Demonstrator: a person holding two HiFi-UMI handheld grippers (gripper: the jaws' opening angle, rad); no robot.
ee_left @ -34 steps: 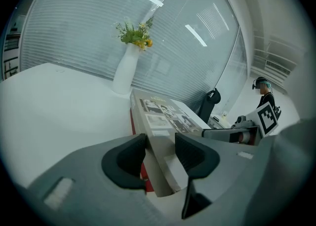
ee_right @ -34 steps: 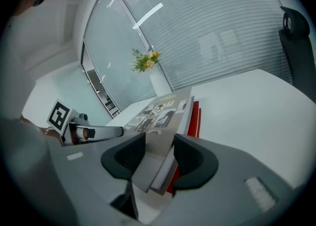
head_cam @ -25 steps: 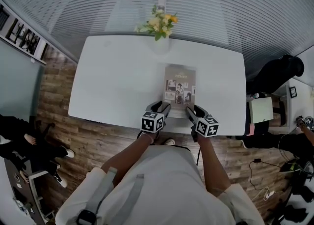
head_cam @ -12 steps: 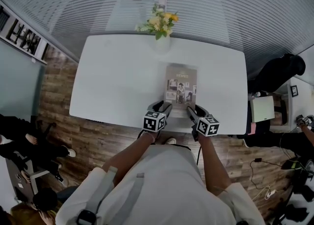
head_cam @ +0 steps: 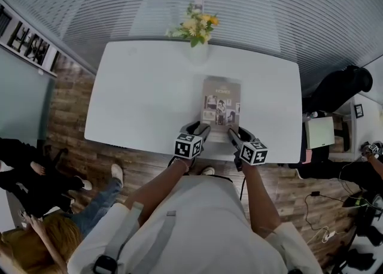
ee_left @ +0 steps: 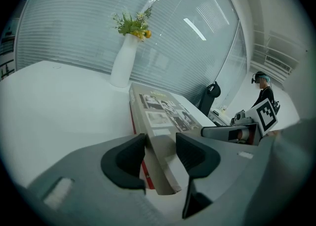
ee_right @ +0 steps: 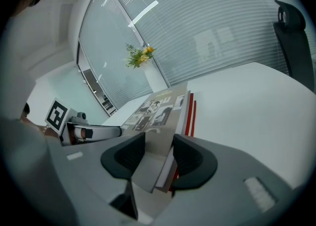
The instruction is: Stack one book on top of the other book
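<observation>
A grey-brown book (head_cam: 221, 104) with photos on its cover lies on a red-edged book (ee_left: 133, 124) near the front of the white table (head_cam: 143, 93). In the head view only the top book shows. My left gripper (head_cam: 200, 129) is shut on the top book's near left corner, and its pads (ee_left: 126, 158) press the book's edge (ee_left: 163, 111). The right gripper (head_cam: 233, 134) is shut on the near right corner. In the right gripper view the cover (ee_right: 158, 109) runs away between the pads of the gripper (ee_right: 158, 158), with the red book (ee_right: 192, 116) under it.
A white vase of yellow flowers (head_cam: 194, 30) stands at the table's far edge, beyond the books. A dark office chair (head_cam: 344, 87) is off the table's right end. A person (head_cam: 54, 231) stands on the wooden floor at the lower left.
Both grippers and the books have kept still. A person has walked into the head view at the lower left.
</observation>
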